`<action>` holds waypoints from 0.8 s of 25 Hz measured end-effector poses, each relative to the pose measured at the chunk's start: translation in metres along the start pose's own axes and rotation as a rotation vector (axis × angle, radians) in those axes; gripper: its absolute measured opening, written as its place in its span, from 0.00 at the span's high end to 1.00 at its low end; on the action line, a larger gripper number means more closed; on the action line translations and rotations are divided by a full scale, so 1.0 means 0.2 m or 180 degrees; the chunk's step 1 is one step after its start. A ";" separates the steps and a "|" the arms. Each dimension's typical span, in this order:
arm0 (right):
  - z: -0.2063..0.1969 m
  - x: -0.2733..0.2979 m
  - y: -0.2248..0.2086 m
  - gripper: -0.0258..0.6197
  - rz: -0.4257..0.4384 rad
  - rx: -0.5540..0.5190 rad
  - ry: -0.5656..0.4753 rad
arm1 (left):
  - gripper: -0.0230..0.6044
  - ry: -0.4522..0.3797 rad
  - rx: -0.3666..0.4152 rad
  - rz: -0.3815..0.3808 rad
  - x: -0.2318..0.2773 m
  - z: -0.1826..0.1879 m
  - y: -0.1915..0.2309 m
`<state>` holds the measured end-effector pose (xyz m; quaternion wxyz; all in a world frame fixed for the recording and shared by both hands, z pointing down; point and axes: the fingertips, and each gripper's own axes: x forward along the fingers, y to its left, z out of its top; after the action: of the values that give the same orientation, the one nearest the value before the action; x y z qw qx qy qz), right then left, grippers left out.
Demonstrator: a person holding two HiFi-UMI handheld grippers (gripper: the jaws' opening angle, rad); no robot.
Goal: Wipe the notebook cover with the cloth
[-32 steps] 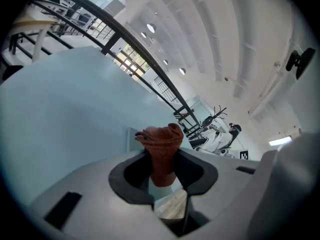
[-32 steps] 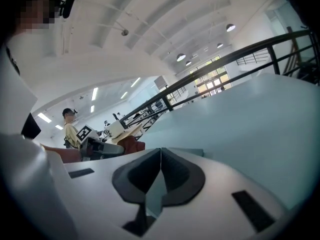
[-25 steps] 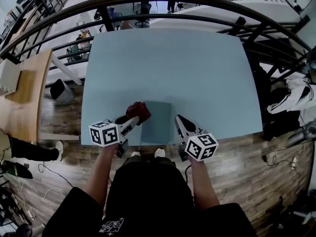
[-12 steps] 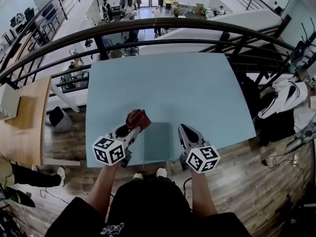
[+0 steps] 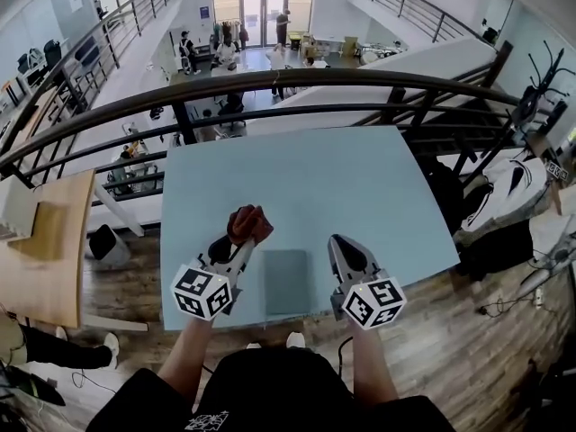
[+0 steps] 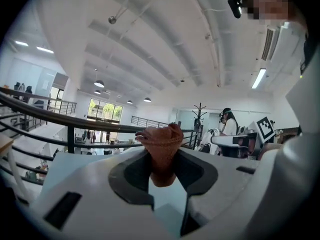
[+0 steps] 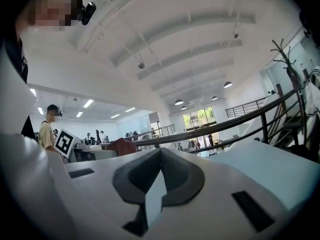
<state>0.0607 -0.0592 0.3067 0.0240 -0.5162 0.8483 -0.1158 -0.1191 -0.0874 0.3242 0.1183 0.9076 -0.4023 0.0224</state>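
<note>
Notebook (image 5: pixel 286 282) – closed, grey-blue cover up, lying flat on the pale blue table (image 5: pixel 306 178) close to the near edge, square with that edge, between the two grippers and touched by neither. Cloth (image 5: pixel 249 224) – dark red, bunched into a wad, pinched at the tips of the left gripper (image 5: pixel 241 239); it sits over bare tabletop just past the notebook's far left corner, off the cover, and whether it touches the table cannot be told. In the left gripper view the jaws are clamped on the wad, which fills the gap between them and bulges out above the tips, with ceiling and lamps behind it, so this gripper is tilted upward. Right gripper (image 5: pixel 339 241) – held over the table just to the right of the notebook, pointing away from the person; in its own view the jaws are pressed together at the tips with nothing between them. Marker cubes, one on each gripper: left (image 5: pixel 202 292), right (image 5: pixel 373 302), both near the table's front edge, each with a bare forearm behind it. Surroundings: a black metal railing (image 5: pixel 297 84) curving along the far side of the table; a lower floor with desks and several people beyond it; wood-plank flooring (image 5: pixel 468 331) under the table; a wooden desk (image 5: pixel 45 241) at the left; a black coat stand (image 5: pixel 531 97) at the far right
</note>
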 end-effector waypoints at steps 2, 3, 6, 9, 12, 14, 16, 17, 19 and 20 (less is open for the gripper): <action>0.03 0.00 0.03 0.95 0.0022 -0.0050 -0.0046 | 0.76 -0.0083 0.0123 0.0026 -0.02 0.06 0.01; 0.04 0.00 0.04 0.95 0.0020 -0.0064 -0.0066 | 0.76 -0.0123 0.0170 0.0036 -0.03 0.09 0.02; 0.06 0.00 0.06 0.95 -0.0014 -0.0064 -0.0108 | 0.76 -0.0191 0.0246 0.0053 -0.05 0.12 0.03; 0.08 -0.01 0.05 0.95 -0.0030 -0.0049 -0.0145 | 0.76 -0.0223 0.0254 0.0068 -0.06 0.14 0.03; 0.13 -0.01 0.04 0.95 -0.0054 -0.0031 -0.0197 | 0.76 -0.0258 0.0245 0.0077 -0.05 0.16 0.03; 0.17 -0.02 0.03 0.95 -0.0067 -0.0062 -0.0235 | 0.76 -0.0280 0.0262 0.0079 -0.05 0.18 0.03; 0.21 -0.03 0.03 0.95 -0.0074 -0.0129 -0.0276 | 0.76 -0.0297 0.0298 0.0076 -0.05 0.20 0.01; 0.22 -0.04 0.03 0.95 -0.0073 -0.0166 -0.0296 | 0.76 -0.0303 0.0318 0.0076 -0.05 0.21 0.01; 0.24 -0.04 0.04 0.95 -0.0072 -0.0213 -0.0320 | 0.76 -0.0310 0.0336 0.0079 -0.05 0.22 0.00; 0.24 -0.04 0.05 0.95 -0.0074 -0.0221 -0.0317 | 0.76 -0.0308 0.0335 0.0080 -0.05 0.22 0.00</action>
<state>0.0645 -0.0557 0.2564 0.0470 -0.5316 0.8435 -0.0607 -0.1290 -0.0905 0.2792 0.0505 0.9074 -0.4172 0.0012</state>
